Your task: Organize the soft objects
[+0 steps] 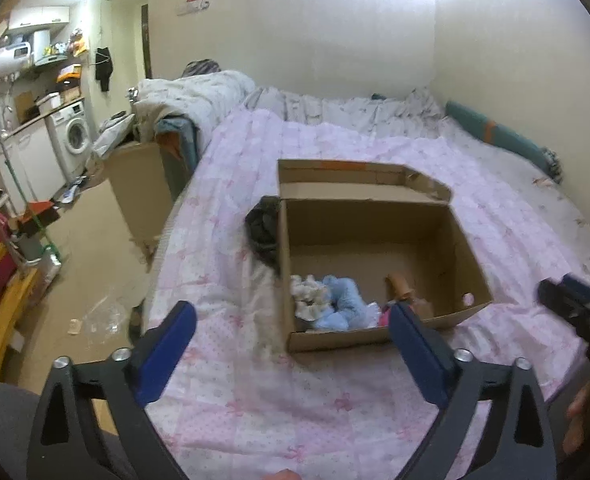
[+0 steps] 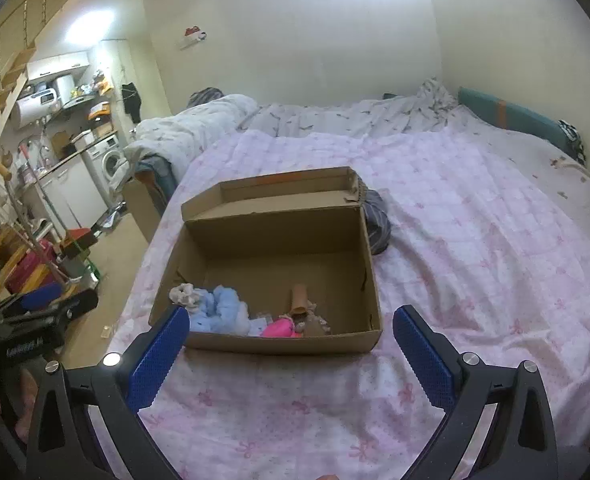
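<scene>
Bedding, a pink quilt (image 2: 455,216), lies beneath both empty, wide-spread grippers: left gripper (image 1: 293,320), right gripper (image 2: 291,322). Ahead sits a cardboard box (image 2: 263,236); far left, a washing machine (image 1: 73,136).

The cardboard box (image 2: 287,248) looks matt brown, with fluffy blue cloth (image 2: 219,308) inside. The bed's quilt (image 2: 475,248) is soft, wrinkled cotton. Each tool's pads (image 2: 423,356) show dimpled blue rubber.
</scene>
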The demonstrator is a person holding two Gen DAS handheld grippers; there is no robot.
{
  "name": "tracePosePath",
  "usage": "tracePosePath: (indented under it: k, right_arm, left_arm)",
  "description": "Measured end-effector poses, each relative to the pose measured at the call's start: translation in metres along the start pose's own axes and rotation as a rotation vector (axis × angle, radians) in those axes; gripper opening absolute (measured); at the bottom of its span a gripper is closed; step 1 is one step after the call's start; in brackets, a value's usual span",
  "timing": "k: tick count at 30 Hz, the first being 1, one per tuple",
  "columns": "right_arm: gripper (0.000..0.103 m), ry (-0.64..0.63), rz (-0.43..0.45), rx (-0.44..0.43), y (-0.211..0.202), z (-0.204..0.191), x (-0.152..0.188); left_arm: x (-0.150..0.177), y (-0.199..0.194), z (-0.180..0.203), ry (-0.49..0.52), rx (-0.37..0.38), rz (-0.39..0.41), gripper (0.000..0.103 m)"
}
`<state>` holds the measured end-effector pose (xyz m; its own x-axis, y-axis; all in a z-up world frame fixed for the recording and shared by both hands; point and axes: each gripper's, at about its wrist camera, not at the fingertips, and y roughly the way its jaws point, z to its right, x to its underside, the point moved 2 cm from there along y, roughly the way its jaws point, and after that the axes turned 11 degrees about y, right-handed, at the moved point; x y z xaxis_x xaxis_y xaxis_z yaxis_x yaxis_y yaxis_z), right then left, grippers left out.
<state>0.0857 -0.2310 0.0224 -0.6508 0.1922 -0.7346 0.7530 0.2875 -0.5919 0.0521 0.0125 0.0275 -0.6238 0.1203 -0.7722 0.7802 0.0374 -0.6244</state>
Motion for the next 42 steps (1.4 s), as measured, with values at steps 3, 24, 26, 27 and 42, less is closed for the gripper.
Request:
tracePosePath:
  k: [3,24,26,27,42]
  right_arm:
    - [0.103,0.036,-0.026,0.003,0.004,0.005,0.006]
    - [0.103,-0.055,-0.022,0.071,0.018,-0.007,0.015]
    - [0.103,-0.055,-0.028,0.073,0.019,-0.007,0.015]
    - [0.103,-0.054,-0.029,0.074,0.02,-0.007,0.015]
    - [0.103,-0.05,-0.031,0.072,0.02,-0.006,0.015]
  left_arm:
    - [0.003,0.001,0.003,-0.001,0.018,0.006,0.1]
    - [0.005,0.014,0.002,-0.013,0.036,-0.026,0.101]
    - [0.006,0.014,0.002,-0.011,0.035,-0.027,0.101]
    - [0.006,0.014,0.002,-0.007,0.033,-0.029,0.101]
    - [0.006,0.015,0.005,0.001,0.037,-0.033,0.101]
